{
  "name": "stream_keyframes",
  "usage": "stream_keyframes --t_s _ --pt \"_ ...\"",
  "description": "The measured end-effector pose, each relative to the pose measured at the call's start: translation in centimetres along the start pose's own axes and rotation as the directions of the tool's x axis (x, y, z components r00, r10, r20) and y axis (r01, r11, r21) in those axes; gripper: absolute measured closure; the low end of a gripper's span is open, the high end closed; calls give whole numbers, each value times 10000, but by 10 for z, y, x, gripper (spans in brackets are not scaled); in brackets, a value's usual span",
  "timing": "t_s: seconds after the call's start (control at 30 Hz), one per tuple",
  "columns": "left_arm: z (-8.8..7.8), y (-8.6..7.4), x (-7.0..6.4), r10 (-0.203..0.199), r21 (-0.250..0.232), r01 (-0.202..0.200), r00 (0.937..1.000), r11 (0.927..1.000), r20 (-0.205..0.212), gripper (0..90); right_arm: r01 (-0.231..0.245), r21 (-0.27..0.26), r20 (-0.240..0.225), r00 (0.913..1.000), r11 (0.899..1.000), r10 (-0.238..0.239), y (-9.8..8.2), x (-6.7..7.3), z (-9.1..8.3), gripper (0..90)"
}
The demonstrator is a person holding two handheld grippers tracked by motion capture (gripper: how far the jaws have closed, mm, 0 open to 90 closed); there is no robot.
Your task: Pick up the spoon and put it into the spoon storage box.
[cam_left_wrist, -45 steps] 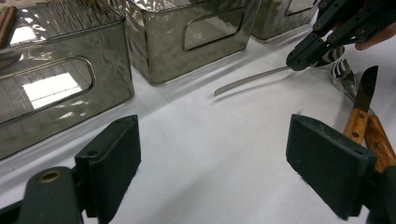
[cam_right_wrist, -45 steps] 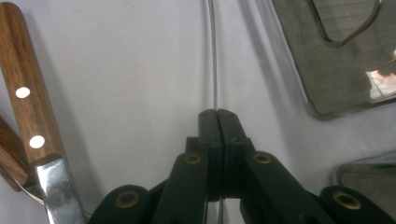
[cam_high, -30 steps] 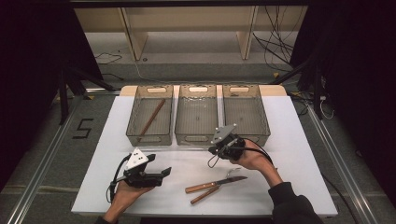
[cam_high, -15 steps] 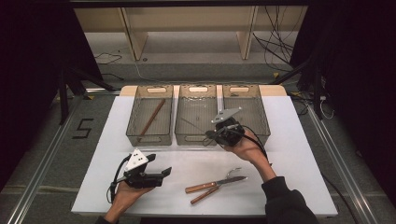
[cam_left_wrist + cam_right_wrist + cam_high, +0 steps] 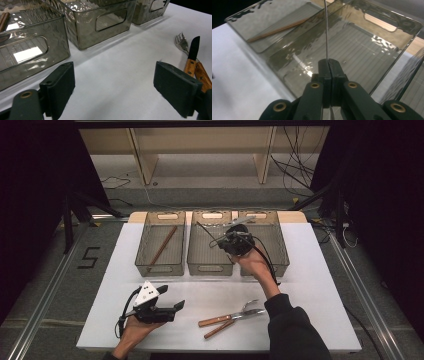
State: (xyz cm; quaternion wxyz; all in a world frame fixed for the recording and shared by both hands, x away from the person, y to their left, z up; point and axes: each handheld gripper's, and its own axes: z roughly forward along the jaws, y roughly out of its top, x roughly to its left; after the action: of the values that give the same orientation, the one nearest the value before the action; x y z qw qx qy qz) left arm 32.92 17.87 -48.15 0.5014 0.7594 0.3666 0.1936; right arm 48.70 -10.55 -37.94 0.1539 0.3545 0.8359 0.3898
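My right gripper hangs over the middle clear bin, shut on a thin metal utensil that I see edge-on, so I cannot tell its kind. It points toward the left bin, which holds a wooden stick. In the right gripper view my right gripper has its jaws pressed together around the utensil's base. My left gripper rests low at the front left of the white table, open, with nothing between its fingers. A fork and a wooden-handled knife lie to its right.
Three clear bins stand in a row at the back, the right bin partly behind my right hand. The fork and knife lie near the front edge, between the two forearms. A wooden shelf frame stands beyond the table.
My right gripper has risen from just in front of the bins and moved back over the middle bin, carrying the thin utensil. The left gripper has stayed still.
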Motion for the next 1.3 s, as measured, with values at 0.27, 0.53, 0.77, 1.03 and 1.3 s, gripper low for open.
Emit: stream_keyframes --t_s 0.27,0.53,0.77,1.03,1.3 --pt "1 -1 -1 34 59 -34 10000 10000 40 171 -346 162 298 9990 9993 341 15 -2 14 900" --pt "0 -1 -1 48 68 -48 10000 10000 16 171 -519 352 621 9968 9980 496 22 -6 31 899" --pt "0 -1 -1 117 73 -118 9999 9999 20 171 -489 628 839 9955 9968 435 22 -3 40 897" --pt "0 -1 -1 169 106 -169 9999 9998 1 171 -499 942 1002 9941 9943 404 19 -4 51 895" --pt "0 -1 -2 194 80 -194 9998 9998 -20 171 -535 1212 1038 9938 9912 409 16 -3 59 877"
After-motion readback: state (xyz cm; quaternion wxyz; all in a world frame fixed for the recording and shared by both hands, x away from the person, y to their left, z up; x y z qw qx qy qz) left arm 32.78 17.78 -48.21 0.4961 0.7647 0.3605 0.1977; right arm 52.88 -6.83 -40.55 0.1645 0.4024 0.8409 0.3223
